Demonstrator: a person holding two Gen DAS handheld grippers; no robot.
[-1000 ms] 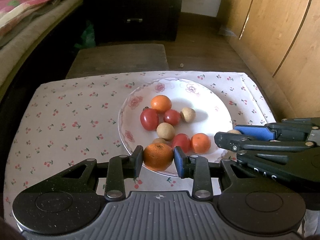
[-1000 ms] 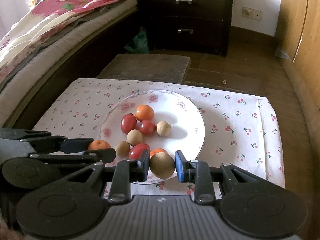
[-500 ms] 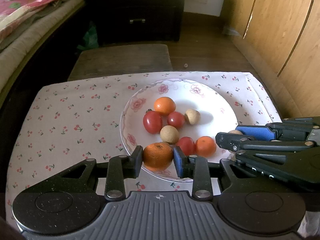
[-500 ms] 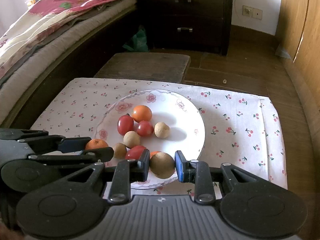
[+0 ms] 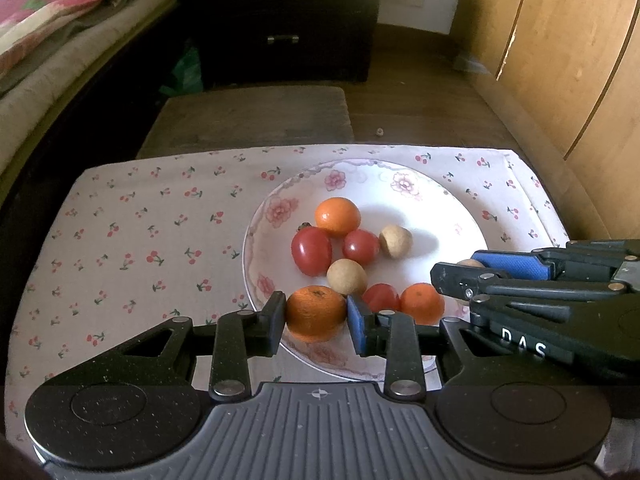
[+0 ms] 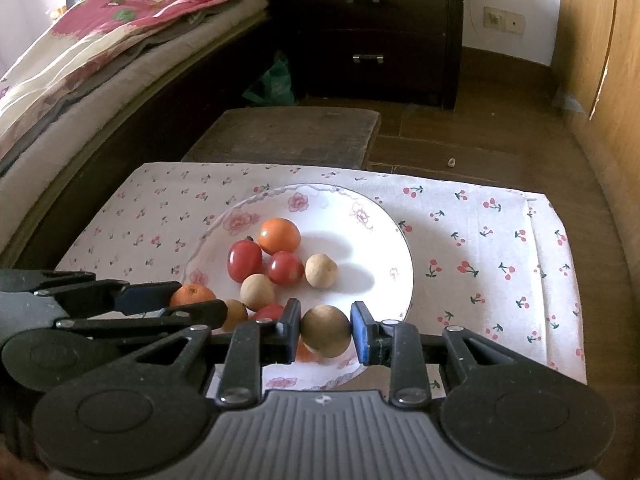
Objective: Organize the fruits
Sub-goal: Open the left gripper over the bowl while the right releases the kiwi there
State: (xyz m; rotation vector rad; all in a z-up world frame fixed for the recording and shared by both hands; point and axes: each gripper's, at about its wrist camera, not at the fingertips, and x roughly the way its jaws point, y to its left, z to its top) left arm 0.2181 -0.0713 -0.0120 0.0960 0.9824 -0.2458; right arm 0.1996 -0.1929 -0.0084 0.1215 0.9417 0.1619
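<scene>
- Left gripper: clamped on mandarin, low over near rim of plate.
- Right gripper: clamped on longan, over near right part of plate, just beside left gripper.
- Plate beyond both: two mandarins, three tomatoes, a few more longans, bunched left of centre; bare patch far right, likeliest drop spot, nearer right gripper.
- Tabletop: cherry-print cloth.
- Farther: stool, bed left, dresser, wardrobe right.
</scene>
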